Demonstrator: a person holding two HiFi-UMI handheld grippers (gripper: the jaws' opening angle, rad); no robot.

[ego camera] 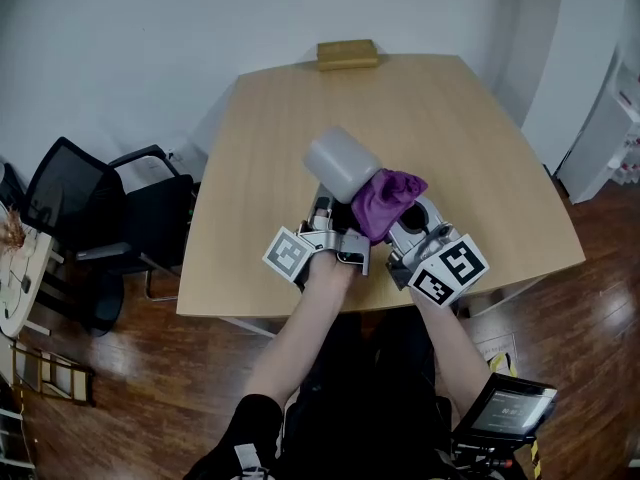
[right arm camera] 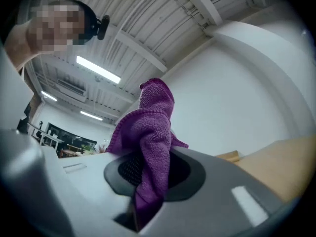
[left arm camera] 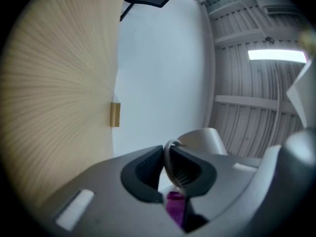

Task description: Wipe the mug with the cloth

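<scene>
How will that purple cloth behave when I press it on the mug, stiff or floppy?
Probably floppy: the cloth bunches and folds over the right claw rather than holding its shape. Its nubby weave likely drags, not slips, on the smooth mug. Loose folds may trail.

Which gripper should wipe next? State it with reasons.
Right. The right gripper is shut on the purple cloth, right beside the mug. The left gripper is clamped on the mug, so it should just hold it.
</scene>
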